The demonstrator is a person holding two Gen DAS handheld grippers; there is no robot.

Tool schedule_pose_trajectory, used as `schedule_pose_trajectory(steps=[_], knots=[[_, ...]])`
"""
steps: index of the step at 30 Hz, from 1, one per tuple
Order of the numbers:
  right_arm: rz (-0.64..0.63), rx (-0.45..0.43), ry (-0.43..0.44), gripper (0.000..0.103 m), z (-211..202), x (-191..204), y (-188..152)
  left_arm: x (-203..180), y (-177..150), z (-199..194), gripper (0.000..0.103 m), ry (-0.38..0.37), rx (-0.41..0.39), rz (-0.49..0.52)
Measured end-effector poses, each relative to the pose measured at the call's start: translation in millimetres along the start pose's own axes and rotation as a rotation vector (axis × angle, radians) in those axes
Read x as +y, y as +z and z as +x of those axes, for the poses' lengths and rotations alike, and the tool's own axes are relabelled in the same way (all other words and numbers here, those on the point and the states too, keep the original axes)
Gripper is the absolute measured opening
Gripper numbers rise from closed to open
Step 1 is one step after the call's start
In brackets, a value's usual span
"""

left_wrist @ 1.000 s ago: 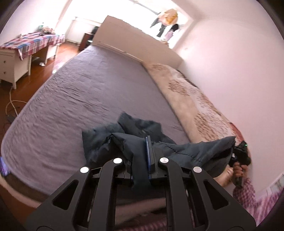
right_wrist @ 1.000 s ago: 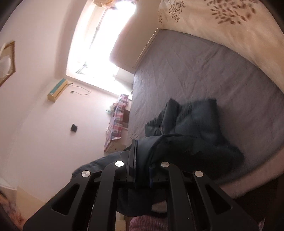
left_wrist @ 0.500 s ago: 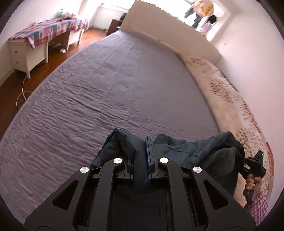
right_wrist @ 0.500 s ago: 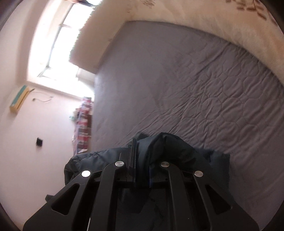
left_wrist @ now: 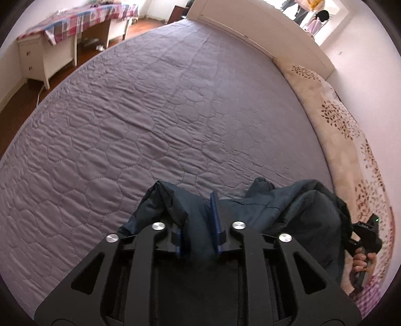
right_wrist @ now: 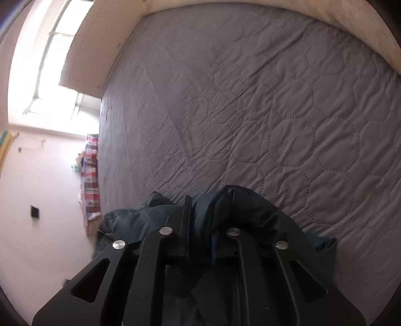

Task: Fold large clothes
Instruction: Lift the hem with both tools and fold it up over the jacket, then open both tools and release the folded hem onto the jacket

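In the left wrist view, the dark blue jacket (left_wrist: 288,208) is being seen bunched closer under the camera than a second ago, when more of it was lying spread on the bed; the grey quilted bedspread (left_wrist: 155,120) is now being shown bare across most of the frame. A fold of the jacket is being grasped tightly between the blue pads of the left tongs (left_wrist: 198,220), the cloth rising in a puffy ridge on either side of them. The rest of the garment is being stretched to the right, toward the right tongs (left_wrist: 364,234), seen at the near right edge beside the floral blanket (left_wrist: 351,130). A checked-cloth surface (left_wrist: 82,17) is being shown at the far left.

In the right wrist view, the jacket is likewise being seen gathered nearer than before, with less of it trailing over the bedspread (right_wrist: 263,105). Another fold of the jacket (right_wrist: 240,203) is being clenched by the right tongs (right_wrist: 200,225), padded and creased, hanging just above the near part of the bed.
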State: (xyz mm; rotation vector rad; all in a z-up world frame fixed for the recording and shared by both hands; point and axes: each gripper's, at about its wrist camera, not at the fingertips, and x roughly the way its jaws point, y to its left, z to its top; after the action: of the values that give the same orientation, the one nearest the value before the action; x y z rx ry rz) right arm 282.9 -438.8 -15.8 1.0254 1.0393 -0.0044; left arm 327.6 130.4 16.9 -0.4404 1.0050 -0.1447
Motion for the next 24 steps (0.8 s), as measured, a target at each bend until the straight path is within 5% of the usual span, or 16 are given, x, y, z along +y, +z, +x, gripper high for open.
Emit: schedule_pose_trajectory(steps=[3,7,14,20,24], knots=[[-0.001,0.005,0.065,0.034,-9,6,3,2,3,-13,0.044,-0.069,-0.005,-0.035],[-0.009,-0.082,0.168,0.078,-35,9,-1,-3,2,-45,0.096,-0.121,-0.106,-0.021],[-0.155,-0.157,0.129,0.078,-73,22,-27,-13,-21,-79,0.096,-0.120,-0.166,0.018],[-0.373,-0.243,-0.039,0.078,-97,5,-107,-22,-90,-87,0.096,0.062,-0.164,0.174],[-0.397,-0.287,-0.106,0.078,-115,-36,-167,-10,-135,-91,0.096,0.160,-0.169,0.205]])
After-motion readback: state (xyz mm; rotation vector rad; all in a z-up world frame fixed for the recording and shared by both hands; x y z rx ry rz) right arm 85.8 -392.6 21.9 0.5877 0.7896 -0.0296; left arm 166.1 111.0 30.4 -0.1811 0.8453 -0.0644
